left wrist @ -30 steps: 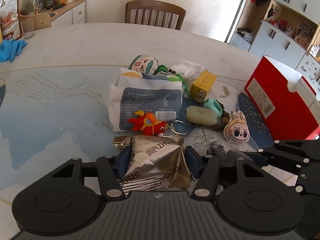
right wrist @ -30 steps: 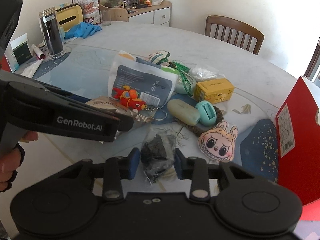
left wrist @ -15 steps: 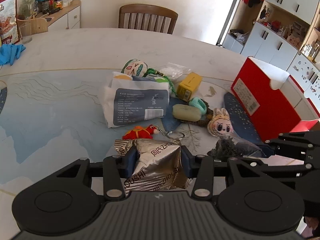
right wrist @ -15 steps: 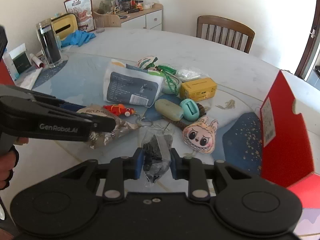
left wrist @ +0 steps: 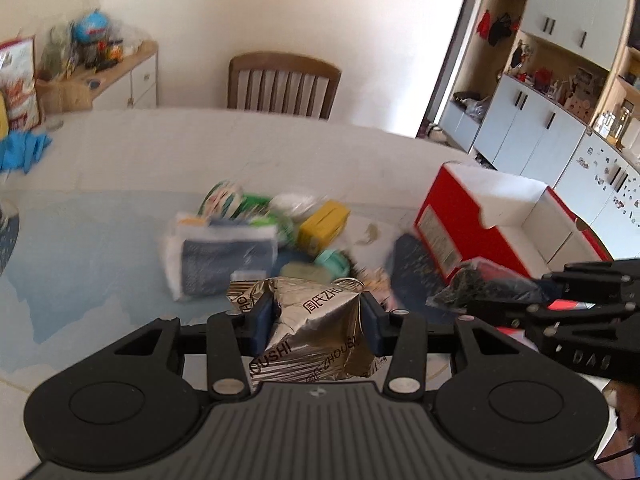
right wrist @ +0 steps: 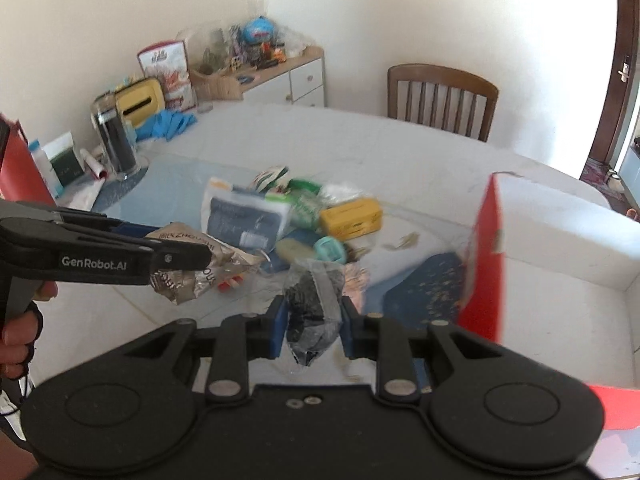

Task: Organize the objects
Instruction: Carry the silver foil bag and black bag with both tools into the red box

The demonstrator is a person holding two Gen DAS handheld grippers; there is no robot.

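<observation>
Left wrist: left tongs [left wrist: 316, 320] clamp foil packet [left wrist: 316, 336]; lifted.

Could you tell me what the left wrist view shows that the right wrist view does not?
Only the left: white cabinets and the red box's open inside. Only the right: a dark jar, a yellow dispenser, and the left tongs side-on. Both: the foil packet in the left tongs, the dark bag in the right tongs, the chair.
</observation>
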